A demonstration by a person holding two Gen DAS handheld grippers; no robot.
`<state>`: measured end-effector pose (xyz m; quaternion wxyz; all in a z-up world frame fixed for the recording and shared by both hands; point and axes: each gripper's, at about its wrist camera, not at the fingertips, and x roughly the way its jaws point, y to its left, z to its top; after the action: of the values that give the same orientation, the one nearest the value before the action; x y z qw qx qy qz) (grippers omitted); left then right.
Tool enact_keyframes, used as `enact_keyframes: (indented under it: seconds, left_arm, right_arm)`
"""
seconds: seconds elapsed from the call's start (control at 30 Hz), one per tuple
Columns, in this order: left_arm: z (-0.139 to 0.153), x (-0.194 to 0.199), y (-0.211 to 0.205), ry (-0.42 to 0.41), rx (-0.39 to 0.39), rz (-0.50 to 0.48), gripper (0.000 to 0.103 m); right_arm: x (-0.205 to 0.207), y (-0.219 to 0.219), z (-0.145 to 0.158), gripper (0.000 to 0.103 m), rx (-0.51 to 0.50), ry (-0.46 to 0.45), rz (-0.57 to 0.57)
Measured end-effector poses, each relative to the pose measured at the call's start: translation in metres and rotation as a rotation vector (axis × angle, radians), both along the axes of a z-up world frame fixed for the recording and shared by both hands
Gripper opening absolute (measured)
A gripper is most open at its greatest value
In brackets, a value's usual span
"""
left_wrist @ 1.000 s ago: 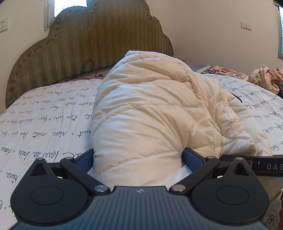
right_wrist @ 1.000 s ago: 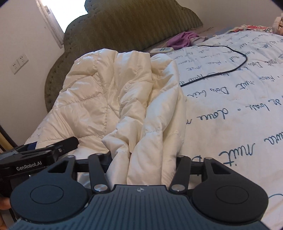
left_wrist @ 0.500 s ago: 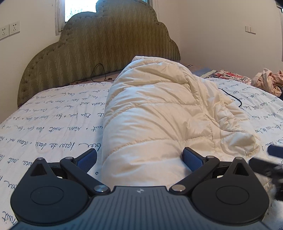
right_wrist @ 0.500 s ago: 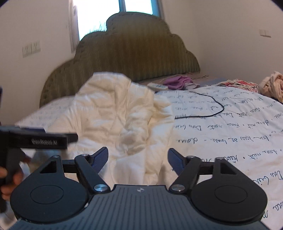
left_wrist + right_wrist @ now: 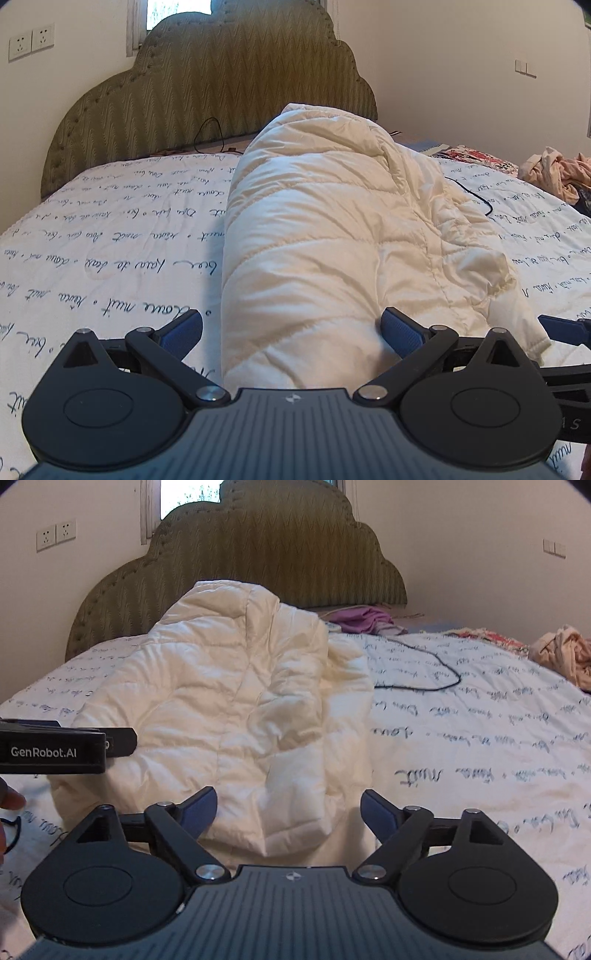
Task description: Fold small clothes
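On bed point(image 5: 110, 236), centre-left: cream quilted puffer jacket point(image 5: 325, 236) lies folded lengthwise into long bundle, pointing toward headboard point(image 5: 207, 96). Left hand-held gripper point(image 5: 291, 328) spread wide, bundle's near end between pads, left pad clear of fabric, no squeeze. Right hand-held gripper point(image 5: 288, 808) opening, hem just ahead, nothing gripped. Judgement: side fold done; crosswise fold left. Far right: peach clothes pile point(image 5: 565, 653) unfolded.

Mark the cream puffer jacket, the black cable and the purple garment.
cream puffer jacket point(image 5: 236, 701), right wrist view, quilted middle.
black cable point(image 5: 439, 661), right wrist view, loop on bedspread.
purple garment point(image 5: 364, 618), right wrist view, crumpled middle.
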<state>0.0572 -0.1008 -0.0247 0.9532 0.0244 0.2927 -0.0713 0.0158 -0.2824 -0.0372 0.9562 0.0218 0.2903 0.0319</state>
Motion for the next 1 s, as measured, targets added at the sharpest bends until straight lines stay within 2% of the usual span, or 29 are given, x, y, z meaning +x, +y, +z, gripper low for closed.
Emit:
enact_keyframes:
  seconds: [0.07,0.47,0.8,1.0]
  left_arm:
    - [-0.002,-0.005,0.002,0.000,-0.001,0.004,0.103]
    - [-0.011,-0.036,0.010,0.010,-0.009,0.014,0.103]
    - [-0.034,-0.059,0.013,0.051,0.032,0.031,0.103]
    - [-0.041,-0.066,0.017,0.070,0.025,0.046,0.103]
  right_arm:
    - [-0.005,0.001,-0.002,0.093,0.027,0.007,0.007]
    - [-0.026,0.007,-0.012,0.097,0.024,0.029,0.014]
    - [-0.044,0.010,-0.020,0.100,0.007,0.032,0.006]
    - [-0.053,0.011,-0.024,0.101,0.004,0.034,0.003]
